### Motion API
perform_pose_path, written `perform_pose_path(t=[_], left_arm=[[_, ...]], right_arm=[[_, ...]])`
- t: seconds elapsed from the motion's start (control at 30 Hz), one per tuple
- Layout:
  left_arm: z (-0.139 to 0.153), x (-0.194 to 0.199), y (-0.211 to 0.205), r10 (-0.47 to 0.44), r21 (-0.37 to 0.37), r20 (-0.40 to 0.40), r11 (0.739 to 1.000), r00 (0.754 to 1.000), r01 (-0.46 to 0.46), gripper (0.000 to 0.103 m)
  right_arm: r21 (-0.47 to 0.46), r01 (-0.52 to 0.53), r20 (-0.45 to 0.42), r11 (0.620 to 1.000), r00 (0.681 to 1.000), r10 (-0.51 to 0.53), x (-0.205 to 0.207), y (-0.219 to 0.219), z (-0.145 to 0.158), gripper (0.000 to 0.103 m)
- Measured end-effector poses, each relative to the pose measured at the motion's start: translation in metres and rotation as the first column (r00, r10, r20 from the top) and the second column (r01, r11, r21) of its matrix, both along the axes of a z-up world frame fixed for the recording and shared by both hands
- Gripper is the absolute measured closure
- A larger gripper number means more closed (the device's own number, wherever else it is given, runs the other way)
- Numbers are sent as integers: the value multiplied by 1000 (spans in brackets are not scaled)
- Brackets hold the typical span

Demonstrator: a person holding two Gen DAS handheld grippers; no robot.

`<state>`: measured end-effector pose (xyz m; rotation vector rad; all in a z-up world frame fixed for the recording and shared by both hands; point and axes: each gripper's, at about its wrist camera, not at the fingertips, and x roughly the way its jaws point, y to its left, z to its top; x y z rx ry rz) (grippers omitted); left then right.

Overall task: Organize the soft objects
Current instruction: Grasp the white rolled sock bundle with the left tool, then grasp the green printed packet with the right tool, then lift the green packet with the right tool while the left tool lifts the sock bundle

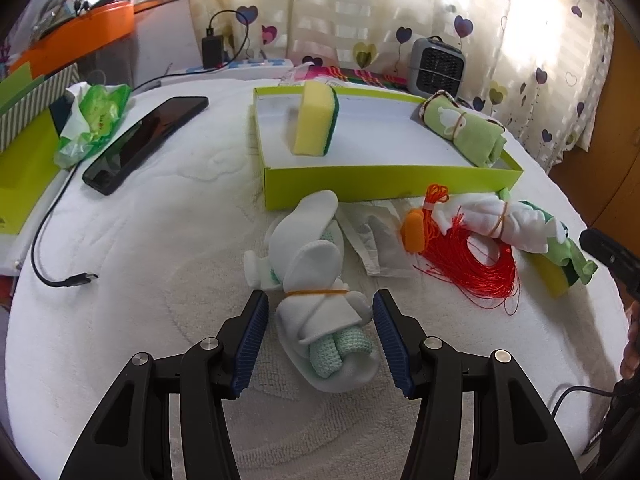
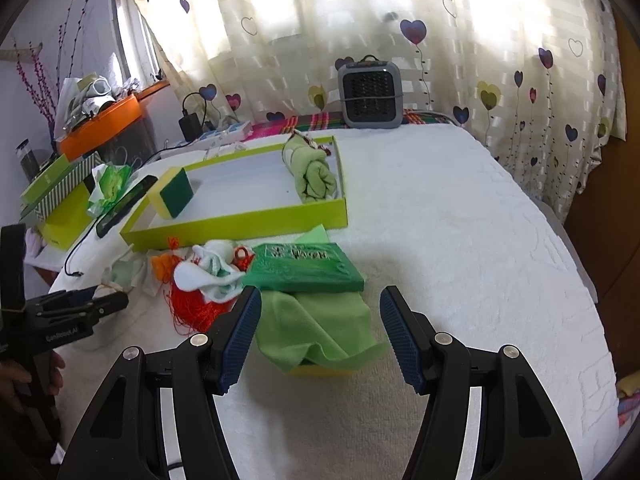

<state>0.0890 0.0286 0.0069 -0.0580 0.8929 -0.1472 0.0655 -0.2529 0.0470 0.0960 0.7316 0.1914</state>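
Observation:
My left gripper is open, its pads on either side of a white sock bundle tied with a rubber band, lying on the white towel. A lime-green box behind holds a yellow-green sponge and a rolled green towel. A second white bundle, red thread and an orange piece lie right of it. My right gripper is open over a green cloth and a green-topped sponge. The box shows behind.
A black phone, a green wipes pack and a black USB cable lie to the left. A grey heater stands at the back by the curtain. The left gripper shows in the right wrist view.

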Motion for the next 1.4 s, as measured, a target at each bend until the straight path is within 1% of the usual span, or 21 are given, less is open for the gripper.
perform_pose_path(t=[0.3,0.53,0.77,0.87,1.07,1.23,1.4], left_arm=[[-3,2,0,0,18,-2,1000,1000,0,49],[-3,4,1,-1,7,2,1000,1000,1,49],[-4,5,3,-1,-5,6,1000,1000,1,49],[-4,5,3,-2,-6,6,1000,1000,2,49],[-4,5,3,2,-10,5,1000,1000,-2,49],[-3,6,6,13,-42,-2,999,1000,-13,49],[-3,6,6,11,-37,-3,999,1000,-12,49]], right_arm=[[-14,-13,4,1000,1000,13,10,5,4,40],[-29,-32,-30,999,999,31,30,11,2,40],[-9,-74,-90,997,993,73,44,18,-8,40],[-29,-69,-105,997,992,66,48,20,-12,40],[-5,-67,-129,998,989,65,56,17,-16,36],[18,-70,-146,997,987,72,60,17,-20,36],[54,-66,-169,996,983,74,64,13,-25,36]])
